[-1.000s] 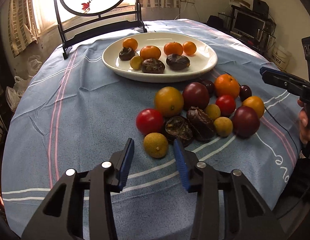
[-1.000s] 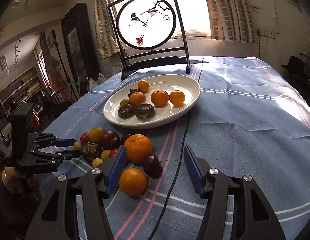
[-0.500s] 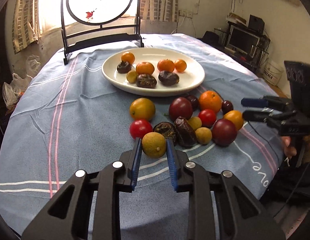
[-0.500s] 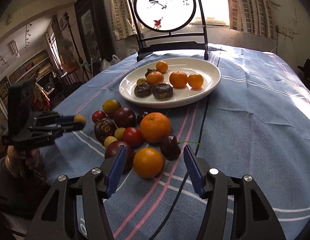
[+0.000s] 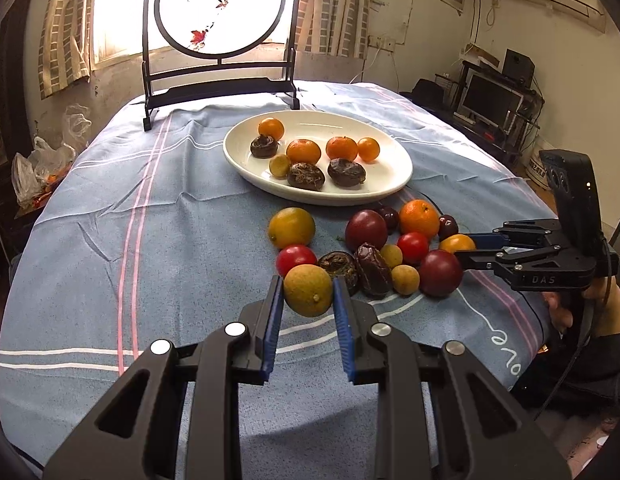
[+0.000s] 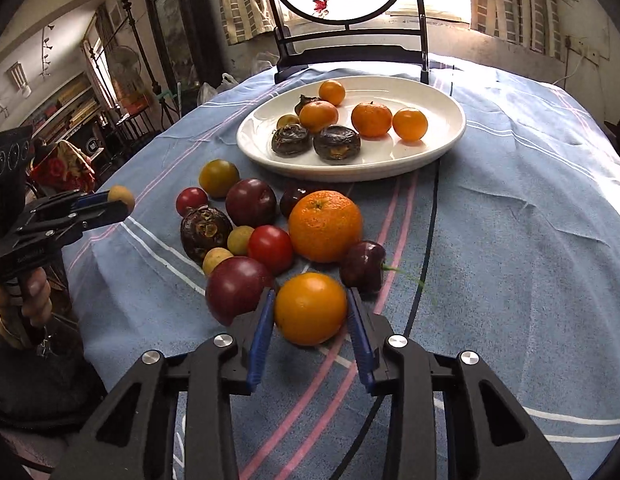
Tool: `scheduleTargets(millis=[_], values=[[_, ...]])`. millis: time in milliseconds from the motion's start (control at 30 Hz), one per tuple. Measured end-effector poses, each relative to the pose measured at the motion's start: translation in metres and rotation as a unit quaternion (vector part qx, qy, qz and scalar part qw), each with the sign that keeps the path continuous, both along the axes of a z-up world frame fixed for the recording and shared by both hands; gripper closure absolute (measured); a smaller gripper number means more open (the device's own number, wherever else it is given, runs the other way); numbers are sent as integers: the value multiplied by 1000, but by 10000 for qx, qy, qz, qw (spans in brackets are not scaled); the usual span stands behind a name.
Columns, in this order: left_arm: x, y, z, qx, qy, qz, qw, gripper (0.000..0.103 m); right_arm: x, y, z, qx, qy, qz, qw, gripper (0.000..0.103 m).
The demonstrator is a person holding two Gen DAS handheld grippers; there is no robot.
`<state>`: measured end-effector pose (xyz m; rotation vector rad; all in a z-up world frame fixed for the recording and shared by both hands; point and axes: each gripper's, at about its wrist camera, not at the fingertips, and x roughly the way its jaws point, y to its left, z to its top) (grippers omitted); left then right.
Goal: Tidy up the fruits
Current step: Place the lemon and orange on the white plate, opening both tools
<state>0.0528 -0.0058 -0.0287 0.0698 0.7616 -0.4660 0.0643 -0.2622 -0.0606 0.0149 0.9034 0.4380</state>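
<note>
My left gripper [image 5: 306, 297] is shut on a tan longan [image 5: 308, 290] and holds it above the blue cloth; it also shows in the right wrist view [image 6: 120, 198]. My right gripper [image 6: 310, 312] has its blue fingers on both sides of a small orange fruit [image 6: 310, 308] that rests on the cloth; whether they press it I cannot tell. A white oval plate [image 5: 389, 184] beyond holds several small oranges and dark fruits. A pile of loose fruit lies before it, with a big orange [image 6: 325, 226] and a dark plum [image 6: 238, 289].
A black framed round screen [image 5: 218, 12] stands at the table's far edge. A black cable [image 6: 431, 208] runs across the cloth right of the pile. A dark cherry [image 6: 362, 266] lies just right of my right gripper. The table edge drops off at the left.
My left gripper closed on the longan and lifted it off the cloth. My right gripper moved forward until its fingers flank the small orange fruit.
</note>
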Motion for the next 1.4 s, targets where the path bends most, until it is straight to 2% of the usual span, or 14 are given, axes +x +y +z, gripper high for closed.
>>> scheduleTargets(millis=[167, 367, 500, 633, 867, 1000, 1033, 1100, 1267, 1400], values=[[-5, 3, 6, -24, -103, -16, 9999, 79, -16, -9, 14, 395, -197, 40, 9990, 67], [5, -3, 21, -132, -214, -132, 9996, 79, -9, -36, 55, 938, -560, -139, 9939, 67], [37, -18, 34, -251, -213, -208, 9992, 79, 28, -42, 79, 1024, -705, -270, 9919, 67], [89, -33, 38, -258, -110, -70, 9996, 79, 86, -39, 87, 1127, -641, -484, 9904, 67], [181, -52, 16, 0, 333, 193, 9993, 79, 187, -15, 62, 995, -276, -692, 9922, 67], [208, -54, 0, -10, 553, 317, 9980, 77, 211, 1, 44, 890, -163, -659, 9937, 65], [211, -55, -2, -33, 588, 320, 9978, 73, 212, 2, 43, 909, -203, -661, 9935, 64], [211, -52, -3, -94, 583, 428, 9973, 44, 206, 0, 46, 987, -290, -686, 9923, 52], [175, -41, 19, -220, 305, 314, 9988, 42, 159, -11, 67, 1017, -591, -622, 9911, 52], [113, -36, 28, 81, -18, 10, 10000, 35, 98, -27, 67, 965, -782, -595, 9905, 49]])
